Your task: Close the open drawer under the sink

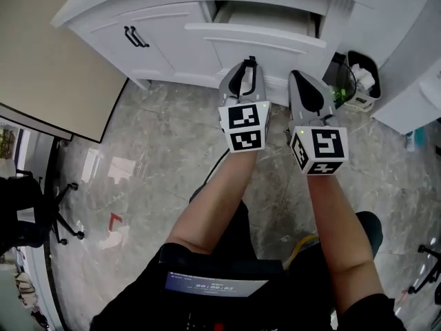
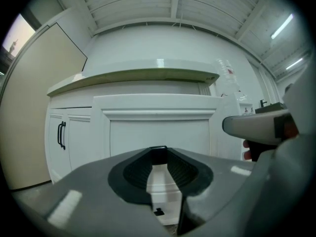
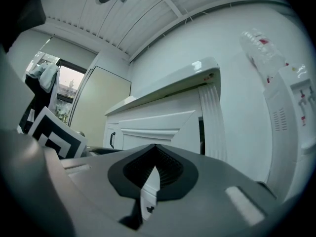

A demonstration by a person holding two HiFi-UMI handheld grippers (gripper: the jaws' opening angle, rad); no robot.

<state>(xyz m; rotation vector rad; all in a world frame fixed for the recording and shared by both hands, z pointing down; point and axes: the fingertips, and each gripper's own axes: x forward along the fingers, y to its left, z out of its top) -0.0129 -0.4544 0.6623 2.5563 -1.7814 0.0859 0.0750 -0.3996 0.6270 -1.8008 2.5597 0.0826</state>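
Note:
A white drawer (image 1: pixel 255 38) stands pulled out from the white vanity (image 1: pixel 138 9); its dark inside shows behind the front panel. My left gripper (image 1: pixel 248 66) points at the cabinet just below the drawer front and is shut on nothing. My right gripper (image 1: pixel 301 80) is beside it to the right, also shut and empty, a little short of the cabinet. In the left gripper view the drawer front (image 2: pixel 158 132) fills the middle, just beyond the left gripper (image 2: pixel 159 154). The right gripper view shows the drawer front (image 3: pixel 158 125) at an angle past the right gripper (image 3: pixel 154 153).
Left of the drawer are cabinet doors with black handles (image 1: pixel 136 36). A small bin (image 1: pixel 362 81) with white rubbish stands on the floor to the right, beside a white unit (image 1: pixel 413 81). At the far left stand a beige panel (image 1: pixel 48 54) and an office chair (image 1: pixel 41 212).

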